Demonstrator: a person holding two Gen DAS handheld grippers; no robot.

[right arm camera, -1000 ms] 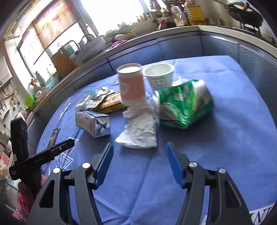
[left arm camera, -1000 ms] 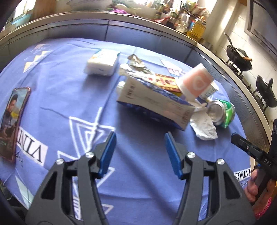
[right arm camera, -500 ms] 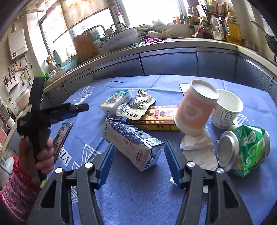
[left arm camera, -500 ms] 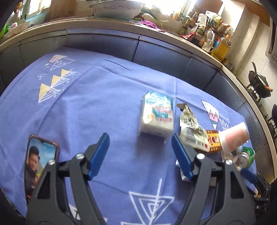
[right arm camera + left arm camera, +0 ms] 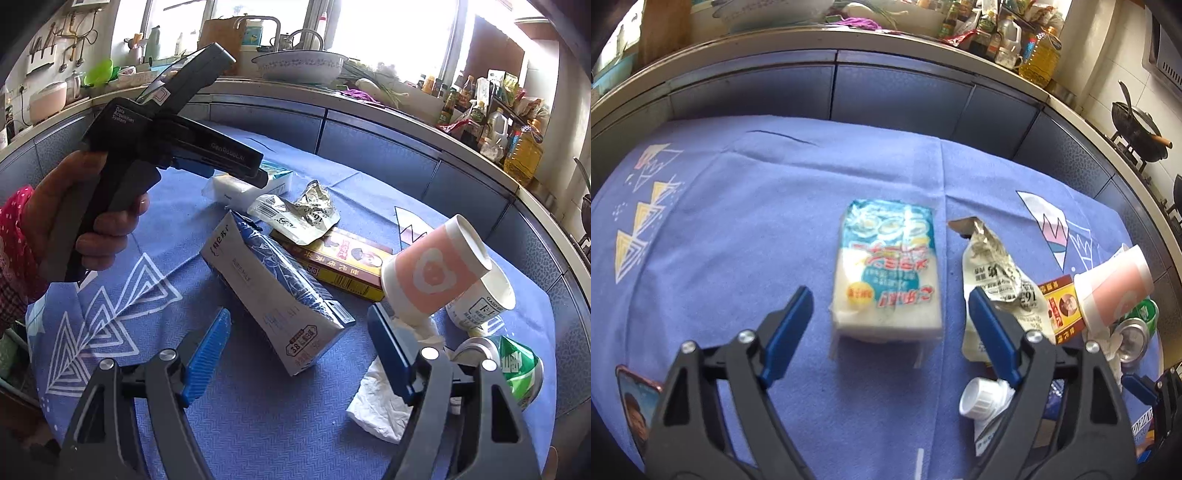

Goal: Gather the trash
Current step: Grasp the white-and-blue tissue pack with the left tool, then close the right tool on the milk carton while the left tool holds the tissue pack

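While its jaws are opening wide, the left gripper (image 5: 890, 314) hangs over a pack of tissues (image 5: 886, 273) that lies flat on the blue tablecloth (image 5: 757, 206); the pack sits between the two blue fingers (image 5: 786, 328) with a gap on each side, so nothing is gripped. Just right of the pack lies a crumpled foil wrapper (image 5: 997, 273), partly behind the right-hand finger, and below it a white screw cap (image 5: 979, 398) of a carton peeks out. Further right, a pink paper cup (image 5: 1115, 288) leans tilted over a green can (image 5: 1137, 328). At the lower left edge lies a phone (image 5: 635, 398).

The right gripper (image 5: 299, 350) is also opening, its fingers (image 5: 207, 350) wide and empty, and the near end of a milk carton (image 5: 280, 295) lies on the cloth between them, untouched. Behind the carton lies a yellow and red box (image 5: 343, 266) with the foil wrapper on top. To the right, the pink cup rests slanted against a white tub (image 5: 484, 299), with a crumpled napkin (image 5: 380, 402) and the dented green can beneath. A hand (image 5: 74, 206) in a pink dotted sleeve (image 5: 14, 240) holds the left gripper's handle at the left of this view
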